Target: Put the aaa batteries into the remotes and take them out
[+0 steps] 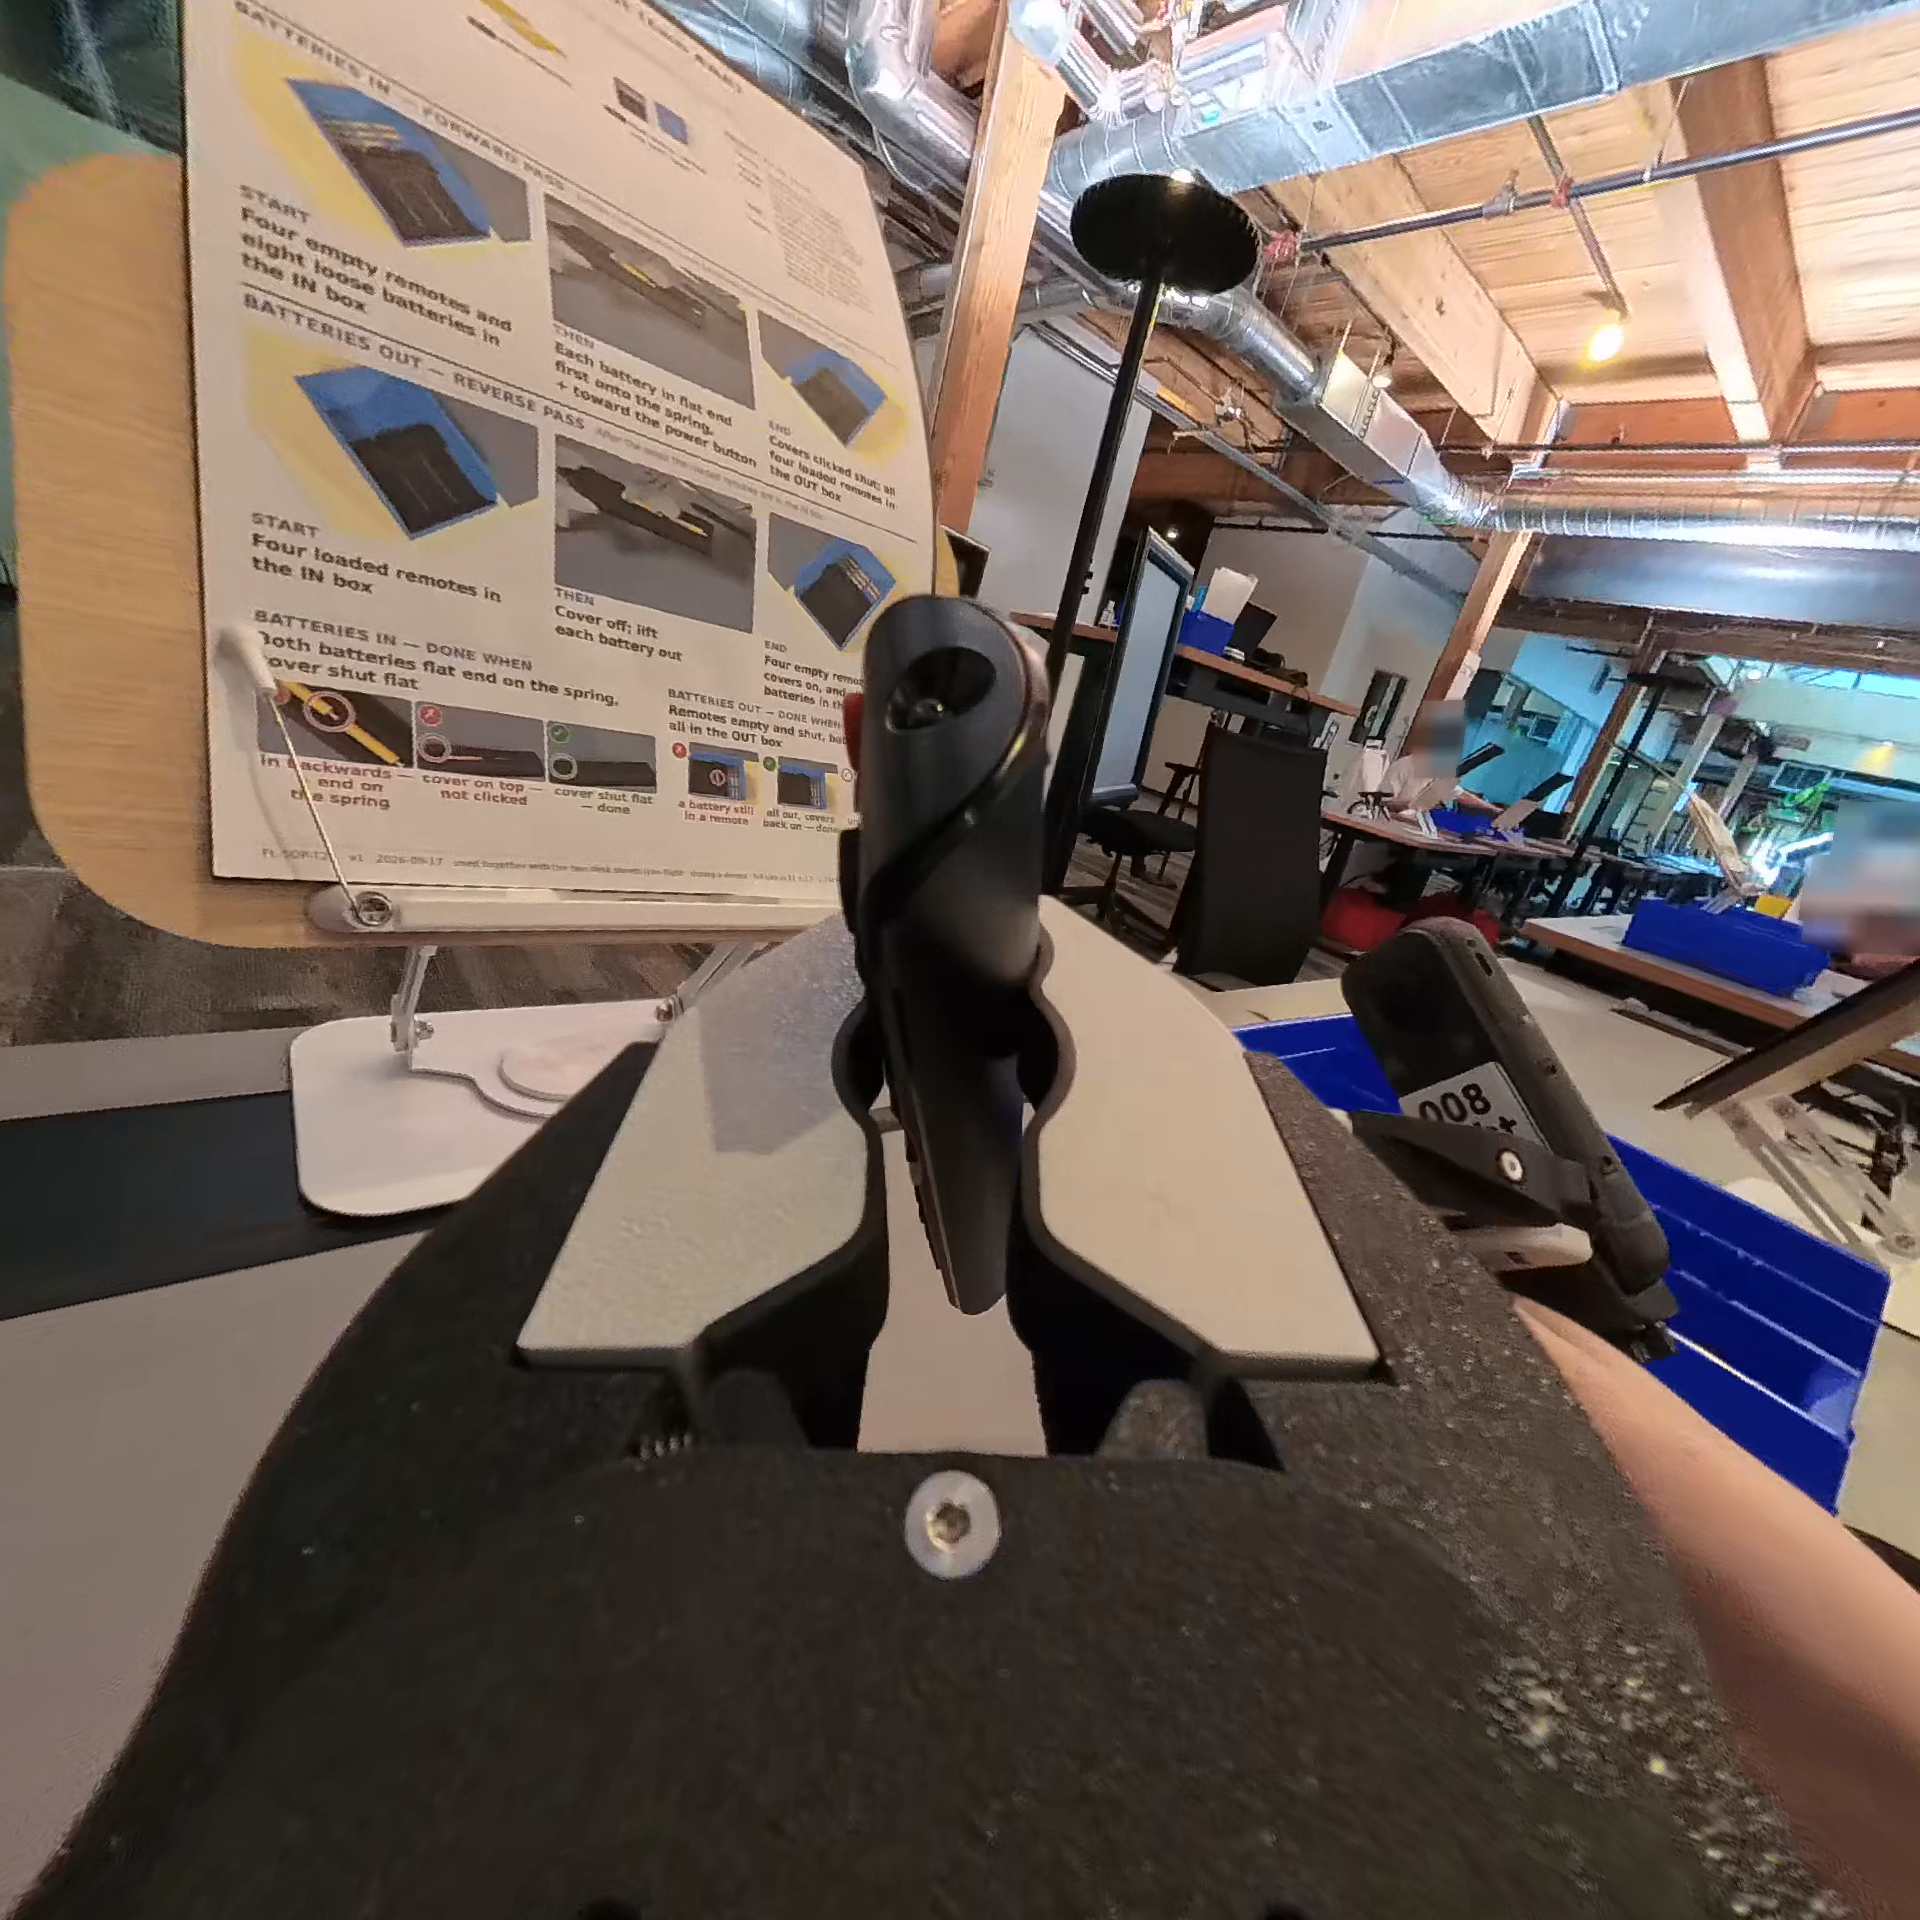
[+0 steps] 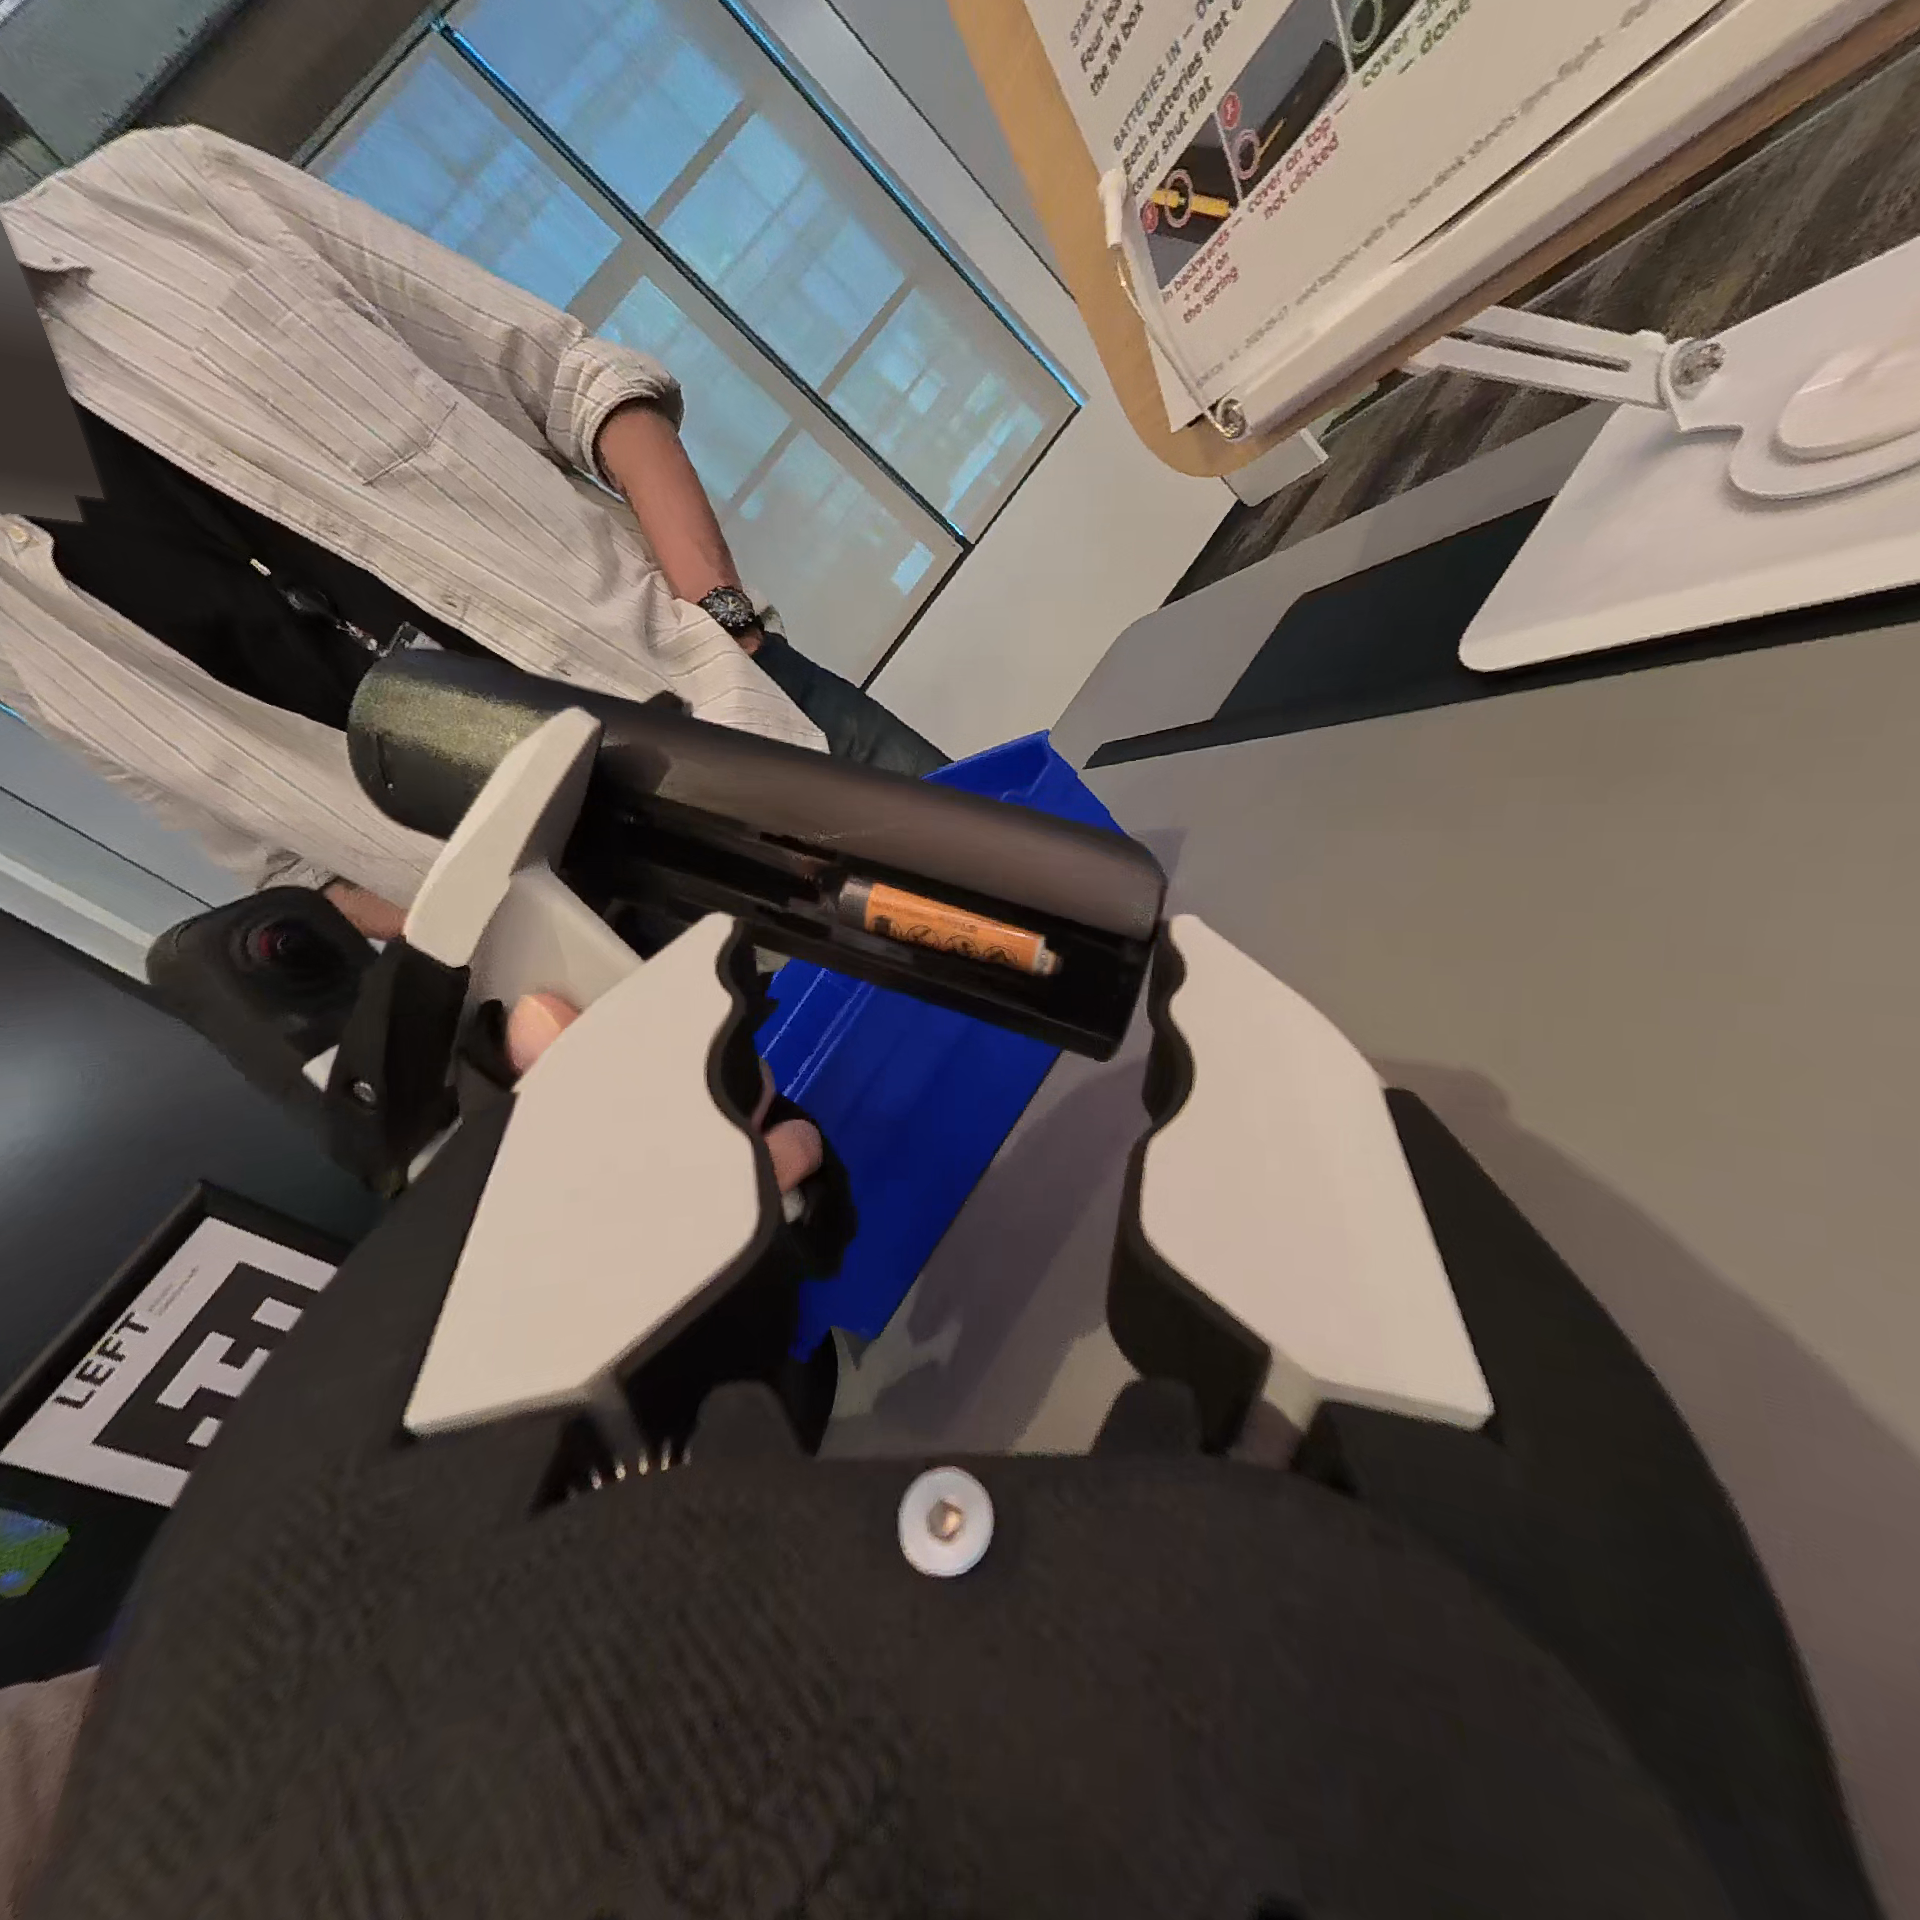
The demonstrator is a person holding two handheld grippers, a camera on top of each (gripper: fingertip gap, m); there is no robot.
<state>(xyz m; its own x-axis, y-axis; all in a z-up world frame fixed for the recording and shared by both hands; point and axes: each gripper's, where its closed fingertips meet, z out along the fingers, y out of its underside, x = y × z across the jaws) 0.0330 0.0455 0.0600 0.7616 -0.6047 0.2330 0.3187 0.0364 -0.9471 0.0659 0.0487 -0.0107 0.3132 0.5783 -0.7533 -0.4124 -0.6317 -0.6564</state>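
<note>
I hold the remote in my left claw, whose fingers are pressed against its two sides, with the body standing nearly end-on to the left wrist camera and its far end raised above the tabletop. In the right wrist view the same remote lies crosswise ahead of my right claw, long axis running from upper left to lower right, cover off and compartment facing the claw. One orange battery sits in the compartment's right-hand end, its length parallel to the remote's. The neighbouring slot looks empty, though shadow inside it keeps me from being certain. The right claw is spread wide and grips nothing; its two white fingers flank the remote's right end, with the battery just beyond the gap and slightly above the midline. The deciding relation: the battery lies straight ahead of the right claw, across its closing direction, so the fingers would meet the ends of the cell and not its sides unless I roll the wrist. The right claw is the nearer and the only free one. The blue bin lies beneath the remote, and an instruction sheet stands on its holder behind the work area.
</note>
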